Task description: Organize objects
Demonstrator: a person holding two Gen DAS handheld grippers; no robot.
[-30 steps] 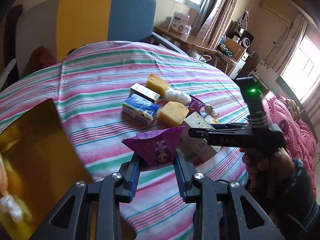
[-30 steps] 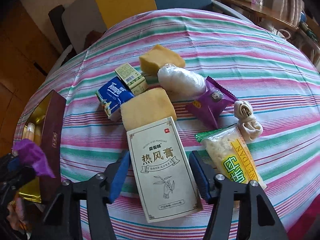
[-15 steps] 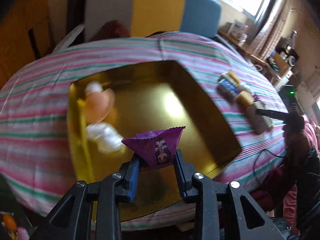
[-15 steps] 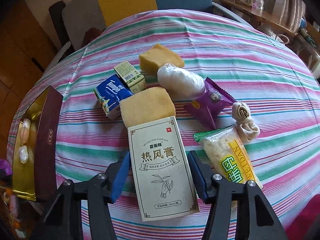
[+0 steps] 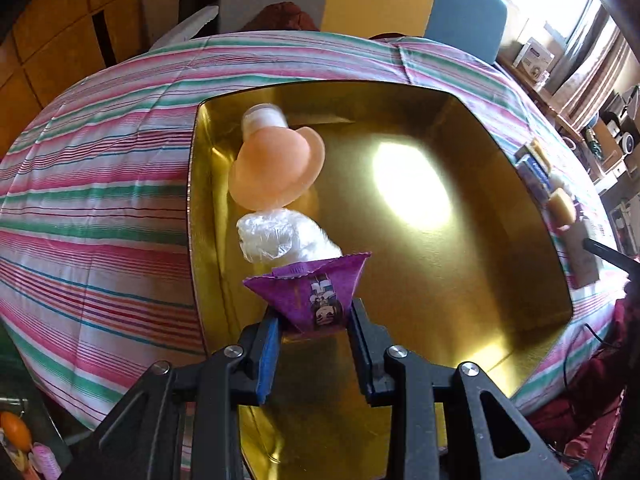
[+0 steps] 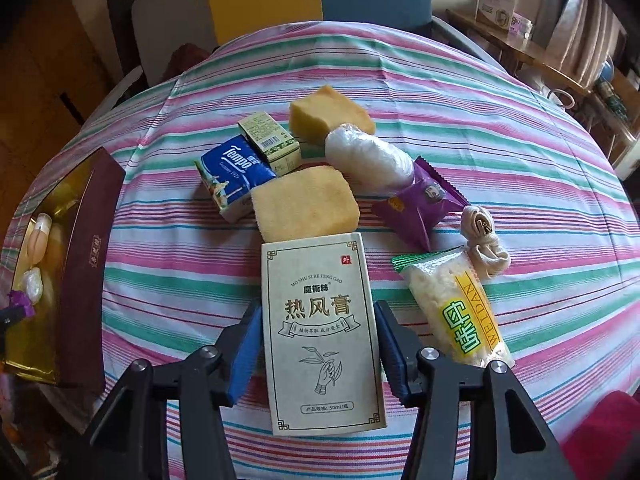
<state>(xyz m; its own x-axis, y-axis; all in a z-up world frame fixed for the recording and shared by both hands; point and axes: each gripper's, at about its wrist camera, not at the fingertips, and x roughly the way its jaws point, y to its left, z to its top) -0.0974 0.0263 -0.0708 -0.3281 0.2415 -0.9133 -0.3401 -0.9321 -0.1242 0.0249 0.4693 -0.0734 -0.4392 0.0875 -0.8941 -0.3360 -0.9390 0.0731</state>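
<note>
Left gripper [image 5: 312, 330]: jaws clamped on a purple snack packet [image 5: 310, 294] printed with a cartoon face, held above the near-left part of a gold-lined box [image 5: 460, 120]. Inside the box, along its left wall, a pale orange disc [image 5: 276, 168] on a white-capped container and a clear-wrapped white bundle [image 5: 280, 238] are seen.

Right gripper [image 6: 318, 344]: jaws have just been closing, one on either side of a cream carton [image 6: 322, 332] lying flat on the striped surface [image 6: 460, 100]; whether the pads press on it cannot be told. Carton printed "MO SHU SI RE FENG GAO", large characters "热风膏", "50ml" near the bottom edge.

Noted beyond the carton:
- yellow sponge [image 6: 304, 204], touching the carton's far edge
- blue tissue pack [image 6: 234, 174], marked "Tempo"
- small green box [image 6: 270, 144] with a barcode
- second sponge [image 6: 330, 116]
- wrapped white roll [image 6: 368, 158]
- second purple packet [image 6: 420, 206]
- bag marked "WEI DAN" [image 6: 456, 308], just right of the carton
- knotted beige cloth [image 6: 484, 246]

The box stands at the left edge of the right view.
</note>
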